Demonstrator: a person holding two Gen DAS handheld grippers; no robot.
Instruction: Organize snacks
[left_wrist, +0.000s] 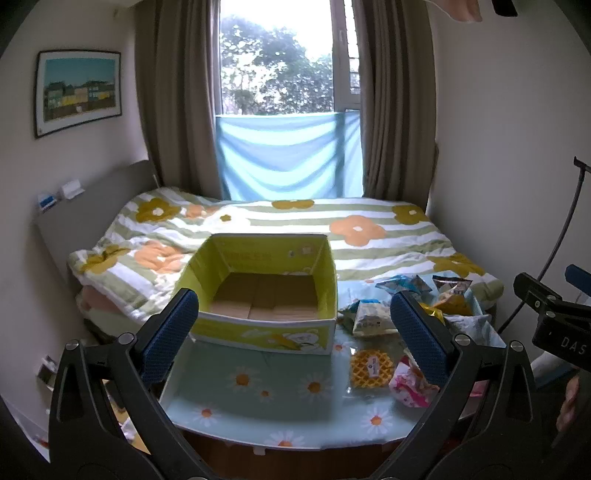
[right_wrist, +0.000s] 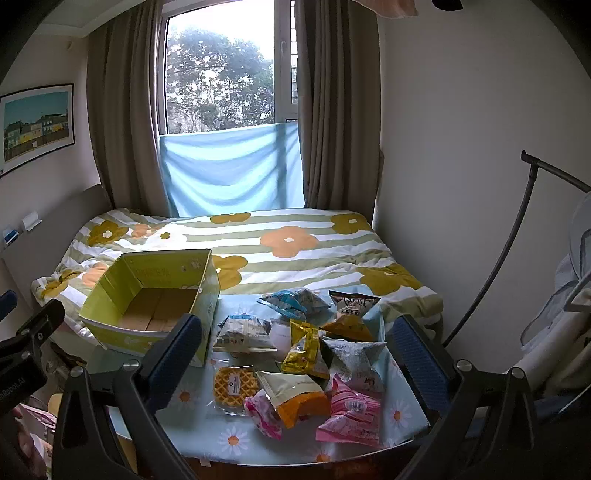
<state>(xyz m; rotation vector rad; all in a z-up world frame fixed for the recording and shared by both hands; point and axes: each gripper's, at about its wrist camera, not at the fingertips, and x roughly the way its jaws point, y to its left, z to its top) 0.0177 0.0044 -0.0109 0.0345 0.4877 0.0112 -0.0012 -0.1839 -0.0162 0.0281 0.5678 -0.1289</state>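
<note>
Both tongs, left (left_wrist: 293, 325) and right (right_wrist: 295, 349), agape, empty; slippery packets (right_wrist: 295, 354) crowd counter's (right_wrist: 229, 435) right edge, liable to slide off; box (right_wrist: 147, 295) unfilled.

The worktop (right_wrist: 207, 421) has a blue cloth with daisies. An open yellow box (right_wrist: 155, 295) sits on it at ten o'clock. Snack bags (right_wrist: 306, 354) lie in a pile at two o'clock, with a waffle (right_wrist: 235, 385) beside them.
</note>
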